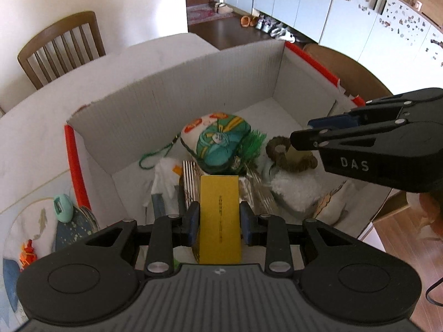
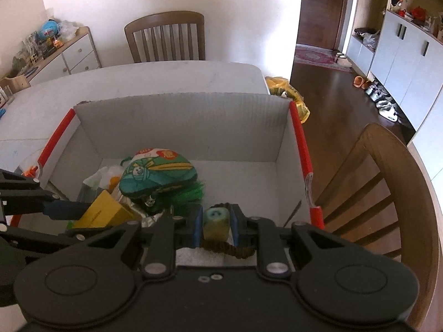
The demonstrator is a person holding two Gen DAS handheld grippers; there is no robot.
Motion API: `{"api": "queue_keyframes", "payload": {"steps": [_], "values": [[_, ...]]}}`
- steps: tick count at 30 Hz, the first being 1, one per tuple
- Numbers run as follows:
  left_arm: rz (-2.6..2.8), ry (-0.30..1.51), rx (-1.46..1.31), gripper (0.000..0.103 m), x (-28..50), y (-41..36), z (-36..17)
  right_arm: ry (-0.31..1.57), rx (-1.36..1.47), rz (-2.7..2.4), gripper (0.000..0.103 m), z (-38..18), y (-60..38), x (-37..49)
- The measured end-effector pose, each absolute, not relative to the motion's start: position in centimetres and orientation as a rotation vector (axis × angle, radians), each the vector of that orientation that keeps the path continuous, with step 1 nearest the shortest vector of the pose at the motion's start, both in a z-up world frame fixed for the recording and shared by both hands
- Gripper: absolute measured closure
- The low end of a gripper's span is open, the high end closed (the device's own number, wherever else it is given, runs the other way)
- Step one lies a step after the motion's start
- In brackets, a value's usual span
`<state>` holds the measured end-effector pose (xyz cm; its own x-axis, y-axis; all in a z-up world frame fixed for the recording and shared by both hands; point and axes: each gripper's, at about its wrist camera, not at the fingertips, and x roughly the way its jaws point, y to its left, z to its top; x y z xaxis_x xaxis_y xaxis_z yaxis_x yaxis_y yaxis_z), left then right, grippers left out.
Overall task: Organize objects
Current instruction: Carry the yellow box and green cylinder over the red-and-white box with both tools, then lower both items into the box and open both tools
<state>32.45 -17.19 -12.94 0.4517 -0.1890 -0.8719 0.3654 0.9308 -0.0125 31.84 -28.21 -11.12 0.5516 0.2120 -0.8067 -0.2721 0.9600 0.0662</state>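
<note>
Left wrist view: left gripper [image 1: 220, 221] clamped on a yellow box [image 1: 219, 215], blue pads [image 1: 192, 221] pressed to both its sides, box jutting forward between the fingers. Poised over the near edge of an open carton [image 1: 193, 88] on the table [image 1: 33, 127]. Below in the carton: printed pouch [image 1: 216, 141], green tinsel [image 1: 253, 145], white fluffy toy [image 1: 296, 191]. Right gripper [image 1: 313, 132] reaching in from the right edge, over the carton's right side, nearly closed.

Right wrist view: right gripper [image 2: 215, 222] pinching a small green-faced block [image 2: 216, 222] between narrow-set pads [image 2: 198, 225], brown fuzzy cord [image 2: 229, 249] trailing beneath. Held above the carton [image 2: 182, 121] near its front wall. Yellow box [image 2: 103, 213] at left, in the left gripper [image 2: 69, 210].
</note>
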Motion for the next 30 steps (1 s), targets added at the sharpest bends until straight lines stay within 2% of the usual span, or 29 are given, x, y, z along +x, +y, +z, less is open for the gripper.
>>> {"api": "queue_keyframes", "payload": {"steps": [8, 12, 16, 17, 20, 21, 26, 30], "values": [[-0.346, 1.053, 0.197, 0.073, 32.8, -17.4, -13.4, 0.933, -0.076, 0.302, 0.076, -10.5, -28.4, 31.4], [-0.351, 1.037, 0.205, 0.073, 32.5, -17.5, -13.4, 0.929, -0.074, 0.309, 0.068, -10.2, -28.4, 30.9], [-0.359, 1.014, 0.21, 0.072, 32.1, -17.5, -12.9, 0.921, -0.071, 0.313, 0.066, -9.7, -28.4, 30.3], [-0.36, 1.008, 0.207, 0.069, 31.9, -17.4, -12.8, 0.918, -0.067, 0.314, 0.066, -9.5, -28.4, 30.2], [-0.368, 0.98, 0.196, 0.049, 31.5, -17.2, -12.2, 0.907, -0.057, 0.316, 0.063, -9.0, -28.5, 29.7], [-0.368, 0.967, 0.195, 0.046, 31.3, -17.1, -11.9, 0.904, -0.056, 0.316, 0.063, -8.8, -28.5, 29.5], [-0.378, 0.932, 0.187, 0.046, 30.5, -16.7, -10.9, 0.883, -0.039, 0.315, 0.061, -7.7, -28.6, 28.5], [-0.387, 0.903, 0.18, 0.046, 29.7, -16.2, -9.9, 0.853, -0.021, 0.311, 0.05, -6.7, -28.6, 27.6]]}}
